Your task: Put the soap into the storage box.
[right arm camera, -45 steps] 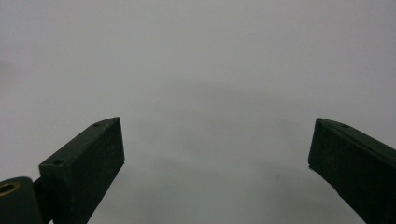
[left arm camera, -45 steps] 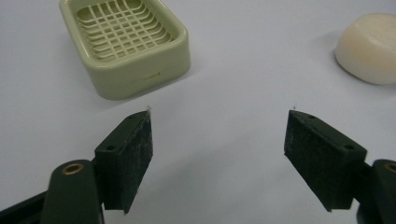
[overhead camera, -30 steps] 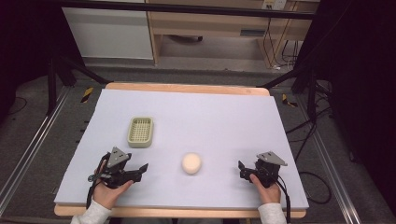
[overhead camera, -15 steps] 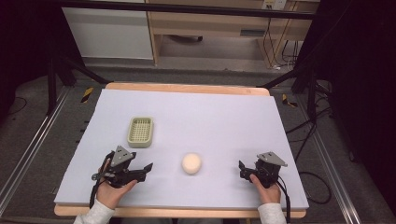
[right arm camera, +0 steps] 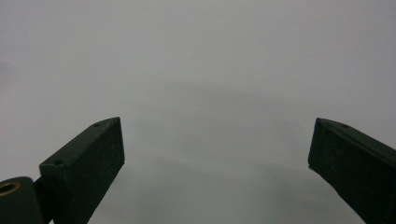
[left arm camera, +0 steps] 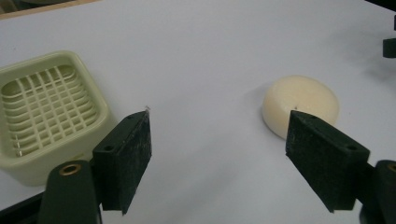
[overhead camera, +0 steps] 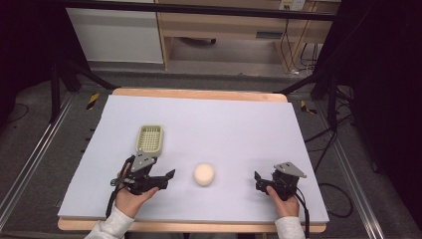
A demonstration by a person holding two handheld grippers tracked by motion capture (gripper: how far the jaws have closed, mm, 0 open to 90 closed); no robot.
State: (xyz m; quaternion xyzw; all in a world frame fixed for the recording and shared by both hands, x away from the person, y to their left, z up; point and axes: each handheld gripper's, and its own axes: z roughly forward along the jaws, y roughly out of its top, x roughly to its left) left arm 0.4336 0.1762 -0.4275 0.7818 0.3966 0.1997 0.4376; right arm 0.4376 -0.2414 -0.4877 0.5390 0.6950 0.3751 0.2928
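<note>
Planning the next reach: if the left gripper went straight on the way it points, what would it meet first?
Probably the cream round piece; it lies just ahead of the open left gripper, though toward one jaw's side.

The left gripper sits at the lower left of the high view, jaws spread wide — its hand grips from below. The right gripper, lower right, also gapes, held by the right hand.

lab/test bay: table on floor rails, black curtains both sides, loose cables upper right.
</note>
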